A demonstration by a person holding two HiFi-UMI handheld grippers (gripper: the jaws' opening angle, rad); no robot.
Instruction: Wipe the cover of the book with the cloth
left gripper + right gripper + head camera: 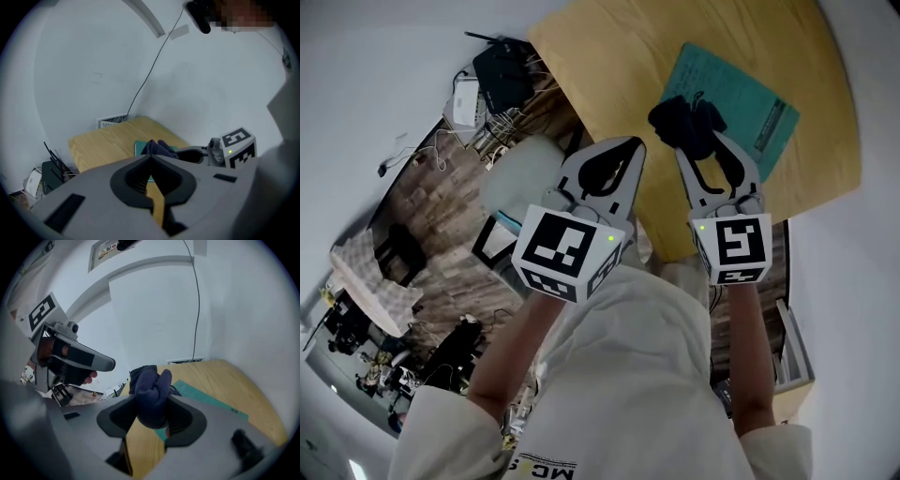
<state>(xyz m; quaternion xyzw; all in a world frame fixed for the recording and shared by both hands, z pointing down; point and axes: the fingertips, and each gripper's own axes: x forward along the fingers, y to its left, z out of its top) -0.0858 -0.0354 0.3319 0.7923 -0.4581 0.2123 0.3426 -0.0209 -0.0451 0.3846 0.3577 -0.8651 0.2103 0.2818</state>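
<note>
**A:** Entry one, left tongs. Condition?

**B:** Jaws pressed tip to tip, with nothing between them. The left gripper view shows only bare counter past the tips. In the head view they are over the counter's near edge. Marker cube at the rear, with a green light lit.

**A:** Entry two, right tongs?

**B:** Clamped on the cloth. The right gripper view shows the cloth as a dark navy wad. It bulges up and forward out of the jaws.

**A:** Entry three, book?

**B:** Book, teal cover with dark print near one corner. It lies flat on the counter, set at an angle to the counter's edges. No other item is on it apart from the cloth.

**A:** Cloth relative to book?

**B:** From the head view the wad overlaps the book's near-left corner. From the left gripper view the cloth sits at the book's edge. Whether it touches the cover I cannot tell.

**A:** The two tongs relative to each other?

**B:** Side by side and apart, left one short of the book.

**A:** Counter?

**B:** Light wood grain with a rounded outline, set against a white wall.

**A:** Sundries?

**B:** A thin cable runs down the wall toward the counter. There is a plank floor to the left, with a black device on it.
</note>
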